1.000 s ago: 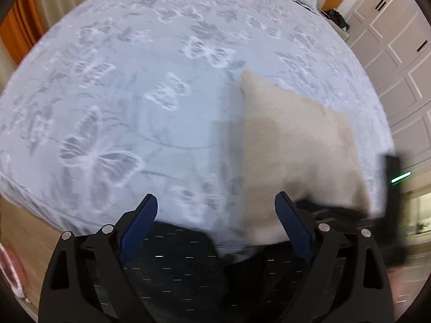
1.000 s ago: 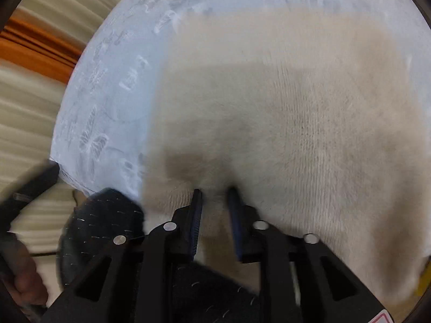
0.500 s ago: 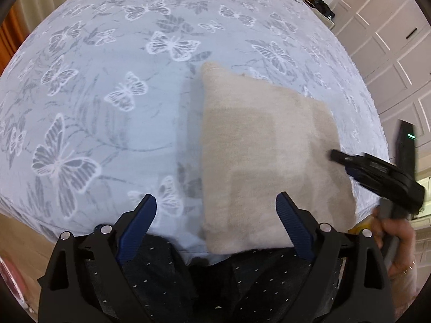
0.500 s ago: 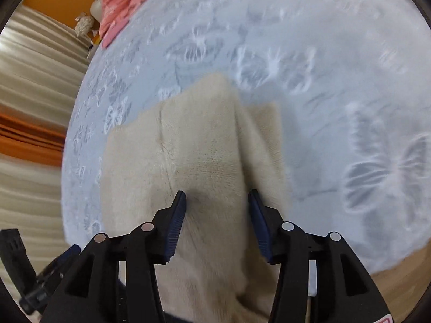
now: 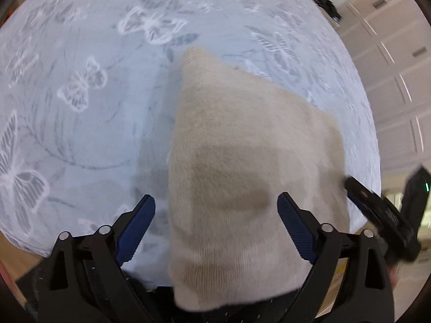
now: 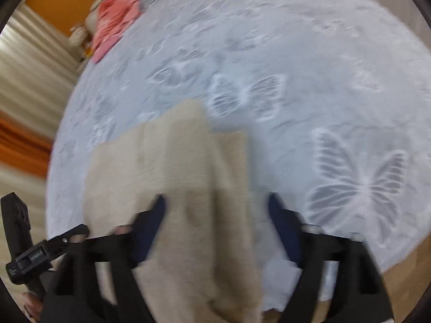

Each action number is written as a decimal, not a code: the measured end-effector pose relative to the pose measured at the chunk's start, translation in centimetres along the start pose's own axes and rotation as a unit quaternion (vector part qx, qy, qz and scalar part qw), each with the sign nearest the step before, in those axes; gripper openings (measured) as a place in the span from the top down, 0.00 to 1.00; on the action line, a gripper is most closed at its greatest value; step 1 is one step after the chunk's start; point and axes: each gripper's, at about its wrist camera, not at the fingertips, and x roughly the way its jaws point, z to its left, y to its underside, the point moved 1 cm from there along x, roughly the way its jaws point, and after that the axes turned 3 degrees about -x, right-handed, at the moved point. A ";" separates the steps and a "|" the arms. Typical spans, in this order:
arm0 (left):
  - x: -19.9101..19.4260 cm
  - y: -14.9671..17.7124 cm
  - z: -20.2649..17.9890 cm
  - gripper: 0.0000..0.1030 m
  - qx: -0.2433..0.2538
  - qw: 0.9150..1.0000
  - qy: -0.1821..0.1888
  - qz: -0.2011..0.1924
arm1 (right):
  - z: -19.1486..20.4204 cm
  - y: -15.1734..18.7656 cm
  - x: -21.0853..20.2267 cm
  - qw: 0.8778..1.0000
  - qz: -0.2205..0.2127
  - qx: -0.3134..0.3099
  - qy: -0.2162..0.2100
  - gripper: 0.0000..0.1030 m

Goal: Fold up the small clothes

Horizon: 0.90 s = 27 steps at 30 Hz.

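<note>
While both tools hang over the near edge of the bed, the cream knitted garment, folded to a rough rectangle (image 5: 242,161), lies flat below them, its near hem overhanging that edge slightly.

Left gripper (image 5: 215,228): blue-padded jaws spread wide. The garment's left edge and near hem lie between them, but the pads press on nothing. Nothing held.

Right gripper (image 6: 215,223): black frame, blue pads, blurred. Its jaws have just been opening and now stand wide, straddling a raised lengthwise ridge of the knit. The pads appear clear of the cloth, so I read this as a release, not a grip.

Garment: on the pale blue bedspread printed with white butterflies (image 5: 80,94), at the near edge. From the right wrist view a narrower top layer lies over a wider under layer, whose far right corner shows beside it.

Beyond the garment: bare bedspread. Far beyond, at the head end, a pink crumpled cloth (image 6: 118,18) lies well apart.

Handling, judged:
- Light, soft and limp; it will drape and sag at once when lifted by one point.
- The fuzzy knit should give the pads good friction, so slipping is unlikely.
- Stacked layers may slide apart if only the top one is pinched.
- Best hold: the two near corners, one per gripper, pinching through all layers at the hem.
- Not fragile, though a pad could snag a loop.
</note>
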 end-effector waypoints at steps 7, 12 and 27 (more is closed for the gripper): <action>4.6 0.2 3.5 0.04 -0.118 0.988 0.078 0.069 | -2.8 2.0 5.2 0.988 0.088 0.095 -0.080 0.11; 5.3 0.3 4.4 0.04 -0.148 0.980 0.110 0.073 | -2.1 1.8 6.3 0.987 0.094 0.090 -0.089 0.06; -6.4 -2.4 -0.2 0.53 -0.054 0.983 0.177 -0.001 | 5.5 -0.8 -5.8 0.989 -0.033 0.046 -0.138 0.69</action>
